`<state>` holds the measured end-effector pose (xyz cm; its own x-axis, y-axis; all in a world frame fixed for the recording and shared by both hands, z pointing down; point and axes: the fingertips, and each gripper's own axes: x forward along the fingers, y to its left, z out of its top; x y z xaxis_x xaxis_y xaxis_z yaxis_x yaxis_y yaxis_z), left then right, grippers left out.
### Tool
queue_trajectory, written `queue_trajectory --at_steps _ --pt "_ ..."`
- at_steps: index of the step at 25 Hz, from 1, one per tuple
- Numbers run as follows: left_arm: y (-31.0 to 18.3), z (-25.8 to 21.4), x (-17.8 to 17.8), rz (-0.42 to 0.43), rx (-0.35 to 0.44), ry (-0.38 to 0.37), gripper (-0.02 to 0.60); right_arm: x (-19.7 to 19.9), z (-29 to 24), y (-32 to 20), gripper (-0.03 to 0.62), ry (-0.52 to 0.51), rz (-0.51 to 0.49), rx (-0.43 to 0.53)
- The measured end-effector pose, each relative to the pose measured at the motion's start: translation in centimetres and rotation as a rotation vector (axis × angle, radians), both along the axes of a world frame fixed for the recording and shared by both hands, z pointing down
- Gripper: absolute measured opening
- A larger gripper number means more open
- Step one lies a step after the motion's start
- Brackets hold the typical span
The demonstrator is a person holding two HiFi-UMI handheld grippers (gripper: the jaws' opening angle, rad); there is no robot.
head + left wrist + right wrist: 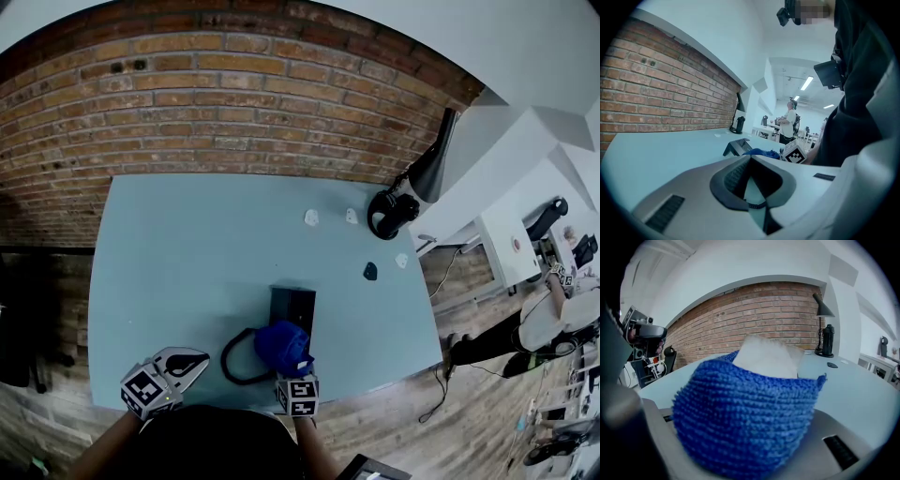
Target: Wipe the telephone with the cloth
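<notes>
**A:** Holding the cloth (283, 347) firmly enough, is the right gripper (290, 370)?

**B:** Yes. Its jaws are clamped on a thick bunch of it, over the near end of the telephone (293, 304), by the middle of the table's (169, 253) front edge.

**A:** How should the wipe go?

**B:** I'd press lightly and stroke toward the far edge, clear of the cord (230, 361). The left gripper (187, 361), jaws together and empty near the front left corner, could steady the base.
</notes>
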<state>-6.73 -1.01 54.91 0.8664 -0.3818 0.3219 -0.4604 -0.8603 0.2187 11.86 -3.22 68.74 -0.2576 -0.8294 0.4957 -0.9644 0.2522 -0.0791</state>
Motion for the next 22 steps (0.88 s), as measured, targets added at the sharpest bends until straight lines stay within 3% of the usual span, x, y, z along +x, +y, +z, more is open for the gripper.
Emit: queue_trajectory --at_steps 5,8,13,17,22 --pt "0.2 0.2 -0.1 -0.003 -0.005 -0.002 0.021 -0.1 0.3 0.8 0.129 -0.003 -0.006 -0.026" --pt "0.3 0.2 -0.1 -0.005 -0.007 -0.001 0.021 -0.4 0.8 1.8 0.13 -0.028 -0.036 -0.088" --pt "0.0 0.2 -0.7 -0.019 -0.008 0.006 0.021 -1.7 0.9 4.0 0.13 -0.11 -0.292 -0.252" --pt "-0.4 0.1 -0.6 -0.019 -0.009 0.008 0.021 -0.3 -2.2 1.4 0.13 -0.098 -0.315 -0.181" --pt "-0.3 -0.2 -0.5 -0.018 -0.01 0.008 0.021 1.3 -8.1 -5.4 0.13 -0.057 -0.243 0.05"
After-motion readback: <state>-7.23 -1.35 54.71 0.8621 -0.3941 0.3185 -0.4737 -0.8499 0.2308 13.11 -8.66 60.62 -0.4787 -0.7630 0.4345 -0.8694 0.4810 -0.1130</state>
